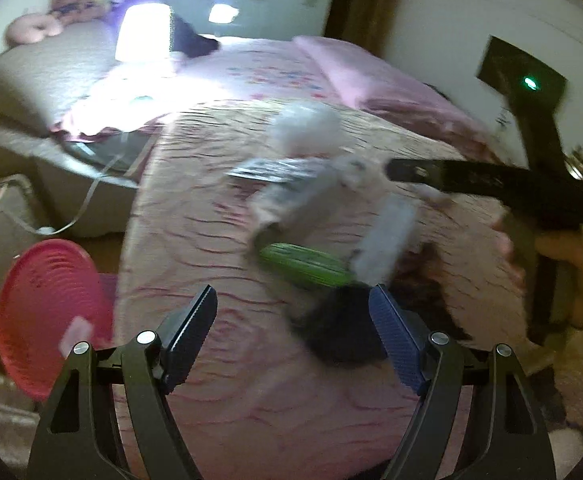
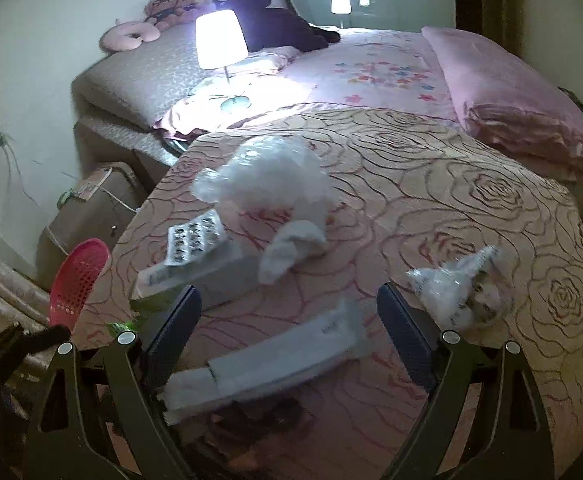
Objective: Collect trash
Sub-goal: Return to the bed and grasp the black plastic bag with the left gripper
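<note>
Left wrist view is motion-smeared throughout. Beside the green packet [image 1: 305,264], the white box [image 1: 385,236] and blister strip [image 1: 271,170] show no legible markings. A dark mass [image 1: 343,332] just this side of the green packet cannot be identified. In the right wrist view, that packet [image 2: 153,304] is largely hidden behind the right gripper's finger [image 2: 171,332].
</note>
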A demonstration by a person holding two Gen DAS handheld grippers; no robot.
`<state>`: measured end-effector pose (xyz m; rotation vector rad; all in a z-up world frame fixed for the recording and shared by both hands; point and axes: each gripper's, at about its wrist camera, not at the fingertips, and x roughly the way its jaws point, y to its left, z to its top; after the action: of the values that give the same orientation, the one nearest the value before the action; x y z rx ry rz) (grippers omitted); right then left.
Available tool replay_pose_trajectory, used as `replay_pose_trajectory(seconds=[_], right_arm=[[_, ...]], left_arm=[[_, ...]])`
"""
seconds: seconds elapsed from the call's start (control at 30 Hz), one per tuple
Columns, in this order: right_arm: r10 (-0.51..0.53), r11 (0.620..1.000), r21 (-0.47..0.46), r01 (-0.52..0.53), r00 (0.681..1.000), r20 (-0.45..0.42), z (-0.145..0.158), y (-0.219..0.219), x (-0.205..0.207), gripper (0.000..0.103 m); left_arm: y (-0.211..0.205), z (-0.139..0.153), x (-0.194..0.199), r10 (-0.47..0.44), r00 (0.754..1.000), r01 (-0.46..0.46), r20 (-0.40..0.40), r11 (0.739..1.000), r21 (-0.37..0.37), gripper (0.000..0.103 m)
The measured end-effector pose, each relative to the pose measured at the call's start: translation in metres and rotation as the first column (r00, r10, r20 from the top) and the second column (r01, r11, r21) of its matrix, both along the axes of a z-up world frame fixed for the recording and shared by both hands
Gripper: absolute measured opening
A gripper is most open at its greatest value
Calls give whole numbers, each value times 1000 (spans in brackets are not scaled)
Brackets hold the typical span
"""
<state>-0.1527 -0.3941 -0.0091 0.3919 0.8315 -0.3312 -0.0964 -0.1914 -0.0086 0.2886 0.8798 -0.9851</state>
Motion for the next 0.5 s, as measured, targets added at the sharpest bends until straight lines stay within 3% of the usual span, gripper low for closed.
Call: replay_pose_trajectory(seconds=[0.3, 0.37, 0.5], right_arm=[[-52, 998, 20, 52, 999, -14, -12, -15, -20, 87], [-54, 998, 23, 55, 998, -15, -14, -16, -21, 87], [-52, 998, 30, 53, 998, -18, -17, -16, -22, 87]], left_arm=[[-27, -32, -15, -73, 995, 75, -72, 997, 35, 72], [-29, -37, -14, -76, 993, 80, -89, 996, 43, 58], [-28, -41, -16, -75, 993, 81, -96, 995, 53, 43]])
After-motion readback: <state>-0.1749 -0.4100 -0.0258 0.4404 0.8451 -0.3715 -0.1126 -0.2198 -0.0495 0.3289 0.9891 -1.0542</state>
